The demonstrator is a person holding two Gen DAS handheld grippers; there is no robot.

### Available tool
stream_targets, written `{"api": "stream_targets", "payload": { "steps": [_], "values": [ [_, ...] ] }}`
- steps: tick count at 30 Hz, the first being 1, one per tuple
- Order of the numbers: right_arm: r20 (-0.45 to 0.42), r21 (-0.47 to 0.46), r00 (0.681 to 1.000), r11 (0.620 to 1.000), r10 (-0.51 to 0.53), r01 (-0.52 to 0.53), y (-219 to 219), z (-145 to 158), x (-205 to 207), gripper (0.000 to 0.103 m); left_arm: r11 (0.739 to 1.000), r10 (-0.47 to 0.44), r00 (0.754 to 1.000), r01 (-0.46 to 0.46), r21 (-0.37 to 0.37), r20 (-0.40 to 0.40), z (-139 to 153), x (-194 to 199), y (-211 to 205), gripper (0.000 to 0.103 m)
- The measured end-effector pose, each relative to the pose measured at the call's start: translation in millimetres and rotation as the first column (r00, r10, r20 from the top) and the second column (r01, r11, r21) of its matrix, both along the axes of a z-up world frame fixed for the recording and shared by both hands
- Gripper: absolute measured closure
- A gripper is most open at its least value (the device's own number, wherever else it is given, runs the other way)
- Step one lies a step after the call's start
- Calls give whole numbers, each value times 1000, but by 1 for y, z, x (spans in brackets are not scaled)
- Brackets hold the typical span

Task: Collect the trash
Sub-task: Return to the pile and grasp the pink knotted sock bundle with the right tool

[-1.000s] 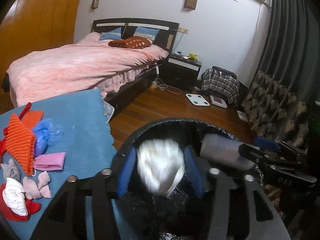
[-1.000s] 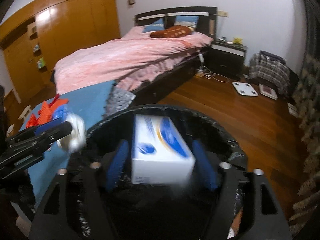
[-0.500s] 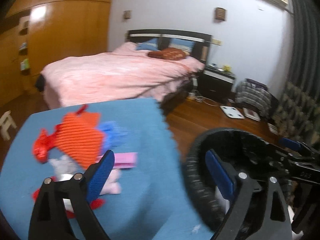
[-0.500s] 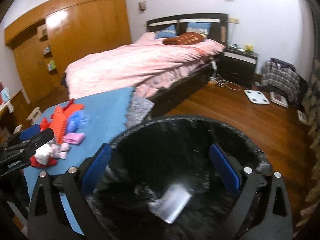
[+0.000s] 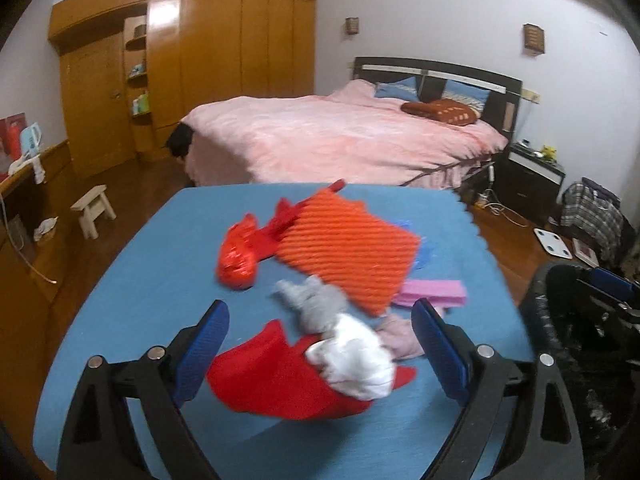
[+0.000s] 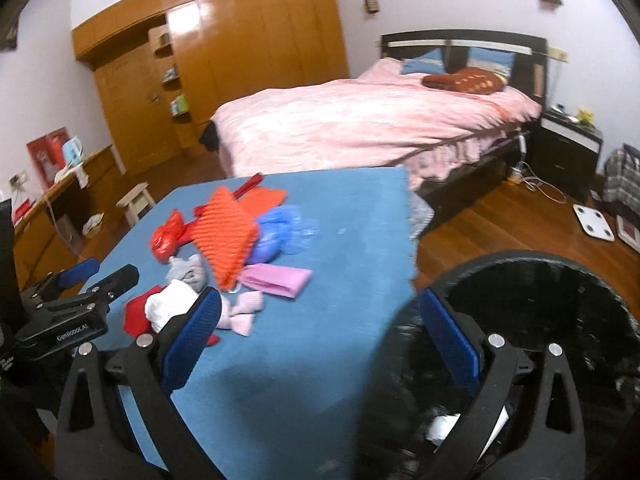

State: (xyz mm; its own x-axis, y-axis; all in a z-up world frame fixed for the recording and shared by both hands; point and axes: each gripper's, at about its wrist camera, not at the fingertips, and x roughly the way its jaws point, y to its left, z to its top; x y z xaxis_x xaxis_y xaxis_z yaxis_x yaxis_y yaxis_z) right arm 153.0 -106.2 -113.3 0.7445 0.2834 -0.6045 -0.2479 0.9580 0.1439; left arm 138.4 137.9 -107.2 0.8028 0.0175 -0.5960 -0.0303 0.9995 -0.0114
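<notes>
Both jaws have just been opening and now stand wide with nothing between them: the left hand-held gripper (image 5: 320, 354) hovers over the crumpled white paper wad (image 5: 352, 360) on the blue-covered bench (image 5: 168, 280); the right hand-held gripper (image 6: 320, 340) straddles the bench edge. The wad looks light and crushable (pinch its bulk). Beyond it lies the stiff ridged orange pad (image 5: 344, 244).

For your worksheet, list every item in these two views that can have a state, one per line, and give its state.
left gripper: jaws open, nothing held
right gripper: jaws open, nothing held
trash bin: lined with a black bag, white scraps inside
white wad: crumpled, lying on red sheet
red sheet: lying flat on blue mat
orange ribbed pad: lying on blue mat
bed: made, pink cover
</notes>
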Motion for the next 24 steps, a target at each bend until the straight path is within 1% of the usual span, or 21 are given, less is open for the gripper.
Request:
{"api": "stream_targets", "payload": {
  "steps": [4, 10, 19, 24],
  "values": [
    [-19, -1, 1000, 1000, 18, -19, 21, -13, 12, 6, 1000, 17, 1000, -17, 0, -5, -11, 3, 9, 12],
    [-46, -37, 998, 998, 50, -52, 50, -34, 28, 6, 998, 58, 998, -58, 8, -23, -29, 5, 33, 12],
    [-104, -69, 990, 992, 97, -105, 84, -60, 44, 7, 996, 87, 995, -87, 0, -38, -41, 7, 51, 13],
    [-131, -89, 983, 986, 127, -139, 95, -68, 47, 7, 996, 92, 995, -92, -12, -40, -43, 10, 57, 13]
  ]
}}
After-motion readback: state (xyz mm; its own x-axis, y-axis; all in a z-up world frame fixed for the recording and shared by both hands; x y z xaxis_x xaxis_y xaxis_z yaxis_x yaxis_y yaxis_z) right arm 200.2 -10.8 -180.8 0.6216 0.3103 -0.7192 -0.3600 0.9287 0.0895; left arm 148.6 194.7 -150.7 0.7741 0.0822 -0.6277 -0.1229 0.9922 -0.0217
